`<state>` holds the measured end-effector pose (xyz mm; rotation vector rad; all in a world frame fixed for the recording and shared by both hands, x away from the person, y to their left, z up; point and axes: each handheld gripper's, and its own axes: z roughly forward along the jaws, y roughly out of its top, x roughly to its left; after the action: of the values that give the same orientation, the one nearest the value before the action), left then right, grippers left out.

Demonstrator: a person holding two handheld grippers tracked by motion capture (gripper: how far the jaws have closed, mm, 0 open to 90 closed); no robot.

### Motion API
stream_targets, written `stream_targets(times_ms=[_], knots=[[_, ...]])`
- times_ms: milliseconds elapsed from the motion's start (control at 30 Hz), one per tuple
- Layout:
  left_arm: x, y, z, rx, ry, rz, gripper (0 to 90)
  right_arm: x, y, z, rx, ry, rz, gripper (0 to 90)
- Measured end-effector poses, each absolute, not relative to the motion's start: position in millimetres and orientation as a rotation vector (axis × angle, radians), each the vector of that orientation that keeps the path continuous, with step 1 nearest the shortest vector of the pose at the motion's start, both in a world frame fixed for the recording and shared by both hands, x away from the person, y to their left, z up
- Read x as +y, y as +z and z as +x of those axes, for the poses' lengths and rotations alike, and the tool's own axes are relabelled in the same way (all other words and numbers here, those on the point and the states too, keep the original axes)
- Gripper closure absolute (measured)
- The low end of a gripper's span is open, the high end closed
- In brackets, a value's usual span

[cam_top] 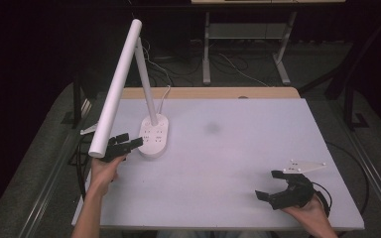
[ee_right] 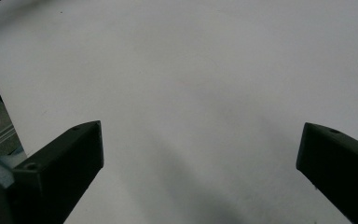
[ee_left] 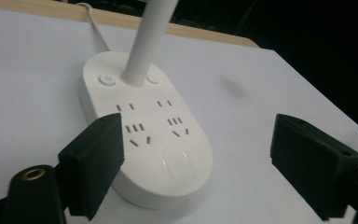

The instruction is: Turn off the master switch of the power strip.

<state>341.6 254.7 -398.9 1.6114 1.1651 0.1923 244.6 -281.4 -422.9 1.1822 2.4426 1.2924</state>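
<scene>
Right hand-held gripper (cam_top: 277,187): it is resting low at the near right of the counter (cam_top: 238,163), jaws spread wide with nothing but bare surface between them, well apart from the lamp.
Left hand-held gripper (cam_top: 127,145): it is hovering at the near left, the forearm coming in from the near edge, jaws standing wide and empty, their tips pointing at the near end of the lamp base (ee_left: 144,135).
Lamp base: it is sitting on the left half of the counter, sockets and two round buttons (ee_left: 107,80) facing up, the white stem (cam_top: 146,84) rising from its far end.
Lamp head (cam_top: 116,89): it is slanting down toward the near left, its tip hanging just beside the left hand-held gripper.
Risk, head: lifting that hand could be knocking the tip and swinging the lamp.
Risk, base: a sideways nudge from a jaw could be sliding the base or tugging its cord (cam_top: 164,94) at the far side.
</scene>
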Motion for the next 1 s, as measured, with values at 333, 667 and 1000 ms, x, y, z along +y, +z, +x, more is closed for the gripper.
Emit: stream_targets(times_ms=[333,667,1000], knots=[[246.3,-395.6,314.1,1.09,0.198,1.624,0.0,-281.8,-421.8,244.1,2.437,1.297,1.179,0.0],[227.8,-400.8,288.8,0.998,0.196,1.674,0.0,-283.1,-421.0,243.3,2.426,1.3,1.189,0.0],[203.9,-402.3,270.5,0.903,0.209,1.745,0.0,-285.5,-419.6,242.5,2.409,1.318,1.197,0.0]])
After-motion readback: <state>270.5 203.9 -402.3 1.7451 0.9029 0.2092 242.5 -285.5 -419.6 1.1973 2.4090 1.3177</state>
